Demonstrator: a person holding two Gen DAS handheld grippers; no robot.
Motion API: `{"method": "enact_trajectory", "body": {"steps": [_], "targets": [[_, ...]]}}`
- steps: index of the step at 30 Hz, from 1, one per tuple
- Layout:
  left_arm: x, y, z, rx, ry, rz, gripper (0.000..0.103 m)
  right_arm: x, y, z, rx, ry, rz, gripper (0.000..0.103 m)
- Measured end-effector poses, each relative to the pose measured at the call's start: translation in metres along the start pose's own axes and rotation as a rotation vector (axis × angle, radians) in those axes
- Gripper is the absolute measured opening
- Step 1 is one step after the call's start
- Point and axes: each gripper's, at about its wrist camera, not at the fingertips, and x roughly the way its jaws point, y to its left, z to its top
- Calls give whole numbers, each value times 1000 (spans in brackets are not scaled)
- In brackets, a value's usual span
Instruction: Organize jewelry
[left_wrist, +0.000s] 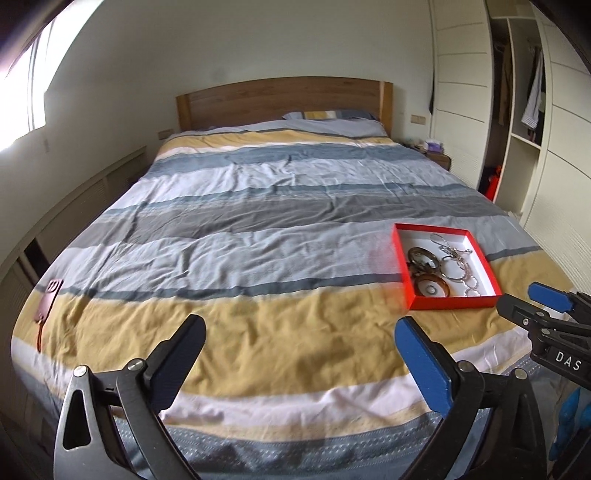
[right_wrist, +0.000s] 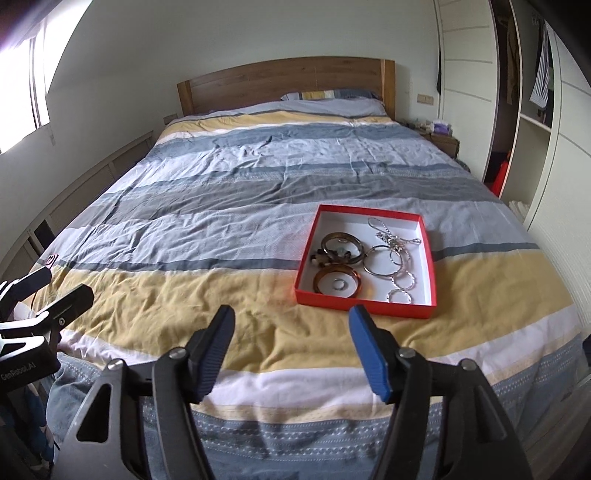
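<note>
On the bed's near right sits the red box (right_wrist: 364, 301) of tangled bangles (right_wrist: 337, 281): light, slippery, take by the rim. Left gripper (left_wrist: 300, 338) and right gripper (right_wrist: 291, 325) both gape wide, empty.

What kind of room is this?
A bedroom, almost certainly. A made bed with a wooden headboard fills the view, an open wardrobe with hanging clothes stands at the right, and a nightstand sits beside the bed. A red tray of jewelry lies on the bedspread.
</note>
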Motion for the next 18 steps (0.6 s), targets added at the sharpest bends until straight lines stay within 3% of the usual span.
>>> {"method": "enact_trajectory", "body": {"steps": [18], "targets": [[-45, 17, -22, -30, -94, 74, 103, -31, 12, -25, -13, -60, -65, 68]]}}
